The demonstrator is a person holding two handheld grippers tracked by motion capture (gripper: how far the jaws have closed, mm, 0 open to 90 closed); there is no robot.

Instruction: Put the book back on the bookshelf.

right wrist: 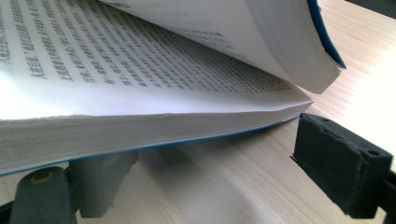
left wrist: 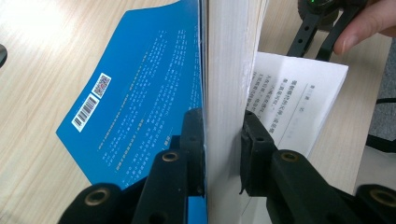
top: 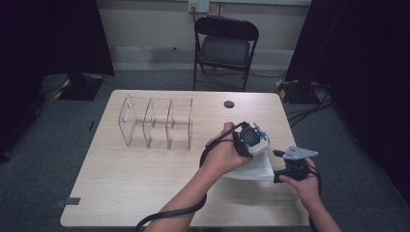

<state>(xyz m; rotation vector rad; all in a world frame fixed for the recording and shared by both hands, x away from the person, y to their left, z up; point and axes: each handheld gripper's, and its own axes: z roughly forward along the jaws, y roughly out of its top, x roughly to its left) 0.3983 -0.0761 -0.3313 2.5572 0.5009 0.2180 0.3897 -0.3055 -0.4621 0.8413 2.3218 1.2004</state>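
**A:** Item one, the book (top: pixel 256 166). Where did you log it?

**B:** I logged it at about four o'clock on the desk (top: pixel 145 183), near the right edge. It lay open: a lower block of pages rested flat on the wood, and a thicker block with the blue cover (left wrist: pixel 140 112) stood lifted on edge. In the left gripper view the barcode on that cover sat toward nine o'clock.

**A:** Item two, the left gripper (left wrist: pixel 223 140)?

**B:** I had its fingers (left wrist: pixel 192 135) closed onto the raised block of pages, one pad on the blue cover side, the other on the inner page side. The gap between them was just the thickness of that block. In the high view I saw the left gripper (top: pixel 251 140) at the book's twelve o'clock edge.

**A:** Item three, the right gripper (top: pixel 292 166)?

**B:** I held it at the book's three o'clock side, low by the desk. Its fingers (right wrist: pixel 341 163) stood wide apart and gripped nothing; one sat under the overhanging lower pages, the other out in the open past the page corner.

**A:** Other stock?

**B:** A clear acrylic organiser (top: pixel 157 123) with three compartments at ten o'clock, well apart from the book, a small dark disc (top: pixel 228 104) at twelve o'clock, and a folding chair (top: pixel 225 46) beyond the desk.
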